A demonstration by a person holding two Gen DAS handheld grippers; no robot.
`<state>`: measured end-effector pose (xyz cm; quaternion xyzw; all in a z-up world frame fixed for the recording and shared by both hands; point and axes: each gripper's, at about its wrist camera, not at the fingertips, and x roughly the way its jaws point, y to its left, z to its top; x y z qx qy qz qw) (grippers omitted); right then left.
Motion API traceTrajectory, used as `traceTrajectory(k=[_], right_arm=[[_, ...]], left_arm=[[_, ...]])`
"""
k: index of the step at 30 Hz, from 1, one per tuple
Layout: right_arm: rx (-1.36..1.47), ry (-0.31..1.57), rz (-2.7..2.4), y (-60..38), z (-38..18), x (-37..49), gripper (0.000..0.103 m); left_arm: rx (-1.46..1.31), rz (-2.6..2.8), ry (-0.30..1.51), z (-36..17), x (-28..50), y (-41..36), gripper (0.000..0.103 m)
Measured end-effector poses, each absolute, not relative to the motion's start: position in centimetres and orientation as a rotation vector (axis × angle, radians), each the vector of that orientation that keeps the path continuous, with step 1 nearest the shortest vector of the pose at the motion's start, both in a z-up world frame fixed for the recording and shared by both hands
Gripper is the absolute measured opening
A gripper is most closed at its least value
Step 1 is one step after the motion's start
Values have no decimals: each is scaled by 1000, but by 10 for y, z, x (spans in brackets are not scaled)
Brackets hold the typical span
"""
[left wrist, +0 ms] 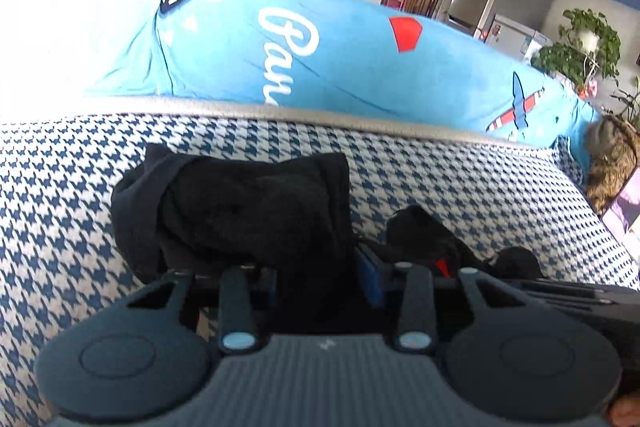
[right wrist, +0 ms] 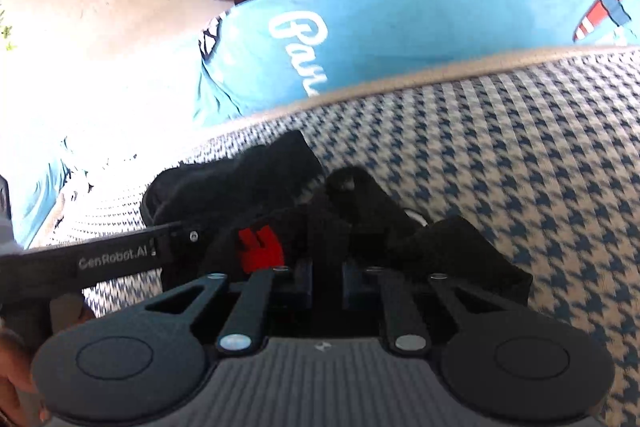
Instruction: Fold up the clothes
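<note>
The left gripper (left wrist: pixel 322 283) pinches a crumpled black garment (left wrist: pixel 248 211) lying on the houndstooth cushion (left wrist: pixel 480 187), near its front edge.

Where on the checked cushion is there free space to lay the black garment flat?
The checked cushion is bare right of the black garment, up to the blue cover, and also left of it. It is crowded near the left gripper and right gripper, both clamping black cloth.

Garment (left wrist: pixel 256 211) lies on the cushion (left wrist: pixel 460 179) (backrest (left wrist: pixel 340 67) behind).
</note>
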<state>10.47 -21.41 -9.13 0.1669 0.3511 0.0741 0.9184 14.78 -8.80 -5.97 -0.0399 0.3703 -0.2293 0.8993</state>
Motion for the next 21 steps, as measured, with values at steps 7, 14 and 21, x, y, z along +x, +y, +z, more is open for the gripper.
traceTrajectory(k=[7, 14, 21], right_arm=[[376, 608, 204, -207, -70, 126, 11], [404, 512, 211, -204, -47, 151, 10], [431, 530, 142, -222, -42, 148, 49]], left_arm=[[-161, -455, 721, -45, 156, -75, 35], [-169, -392, 565, -15, 150, -63, 40], [-166, -368, 577, -13, 154, -53, 84]])
